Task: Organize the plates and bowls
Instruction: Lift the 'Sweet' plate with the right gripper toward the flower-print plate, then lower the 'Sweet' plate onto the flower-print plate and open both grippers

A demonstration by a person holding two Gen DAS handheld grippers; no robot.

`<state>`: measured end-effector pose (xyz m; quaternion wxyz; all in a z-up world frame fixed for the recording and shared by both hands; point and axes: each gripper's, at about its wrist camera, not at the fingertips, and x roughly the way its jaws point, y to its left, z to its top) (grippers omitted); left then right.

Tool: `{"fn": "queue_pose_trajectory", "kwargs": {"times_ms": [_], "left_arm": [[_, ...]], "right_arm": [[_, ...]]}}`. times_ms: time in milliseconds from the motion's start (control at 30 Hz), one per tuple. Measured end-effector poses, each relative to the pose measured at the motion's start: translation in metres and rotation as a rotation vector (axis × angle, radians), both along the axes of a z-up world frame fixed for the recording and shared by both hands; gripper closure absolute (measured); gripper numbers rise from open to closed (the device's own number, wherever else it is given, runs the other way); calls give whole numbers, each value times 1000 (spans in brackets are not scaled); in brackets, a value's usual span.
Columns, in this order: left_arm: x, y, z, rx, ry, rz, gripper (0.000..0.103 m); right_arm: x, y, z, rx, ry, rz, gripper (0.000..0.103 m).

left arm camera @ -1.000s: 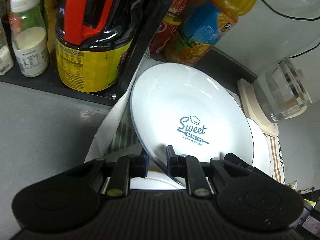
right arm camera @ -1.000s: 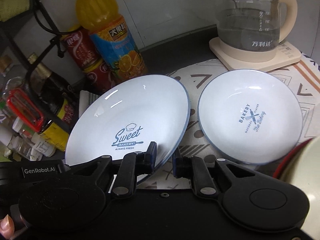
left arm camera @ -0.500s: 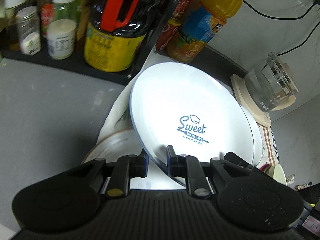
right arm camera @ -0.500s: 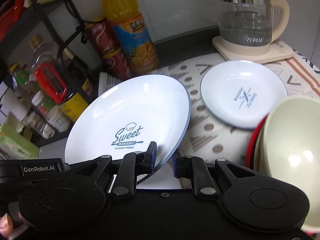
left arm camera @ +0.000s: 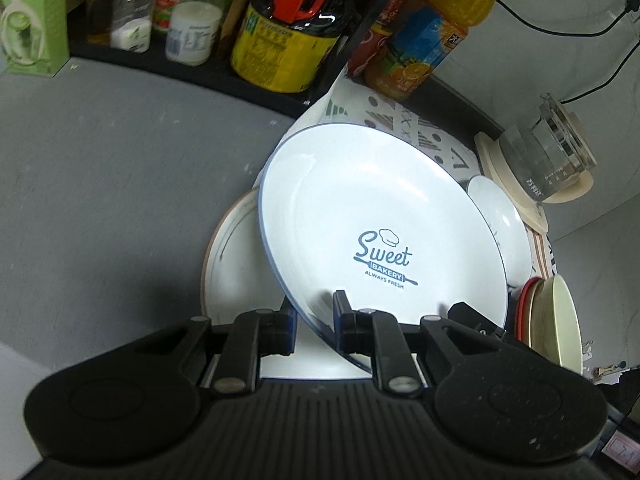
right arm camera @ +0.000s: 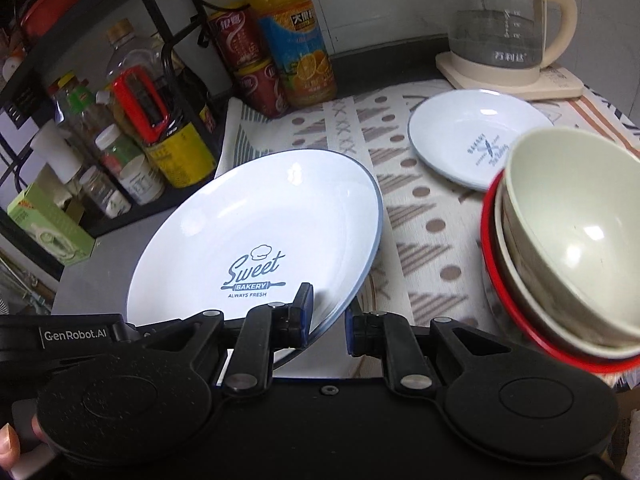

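Hiding lower plate (left arm camera: 236, 272), Sweet Bakery plate (left arm camera: 384, 216), tongs-clamped rim

A grey countertop (left arm camera: 100, 184) carries a patterned cloth (right arm camera: 404, 216) on its right part. On the cloth lie a small white plate (right arm camera: 460, 136), a stack of bowls (right arm camera: 568, 248) nearer, and a cream kettle base (right arm camera: 508, 76) at the far right. Drink bottles and cans (right arm camera: 288, 52) stand far left of the cloth.
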<state>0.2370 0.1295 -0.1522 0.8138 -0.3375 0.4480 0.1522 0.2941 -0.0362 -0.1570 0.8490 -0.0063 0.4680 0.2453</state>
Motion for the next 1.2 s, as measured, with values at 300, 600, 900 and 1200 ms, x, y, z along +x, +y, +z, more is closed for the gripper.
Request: {"fn": "queue_pose_trajectory", "kwargs": {"times_ms": [300,600,900,1200], "left_arm": [[-16,-13,-6,-1,33,-7,87],[-12,-19,-13,-10,57,-21,87],[-13,-15,-18,-43,99,-7,84],[-7,-9,-22,-91,140,-15,82]], "right_arm": [[-13,-9,-9,-20,12,11,88],[-11,-10,-12,-34,10,26,87],[-10,-8,-17,-29,25,45,88],[-7,-4,-19,-39,25,57,89]]}}
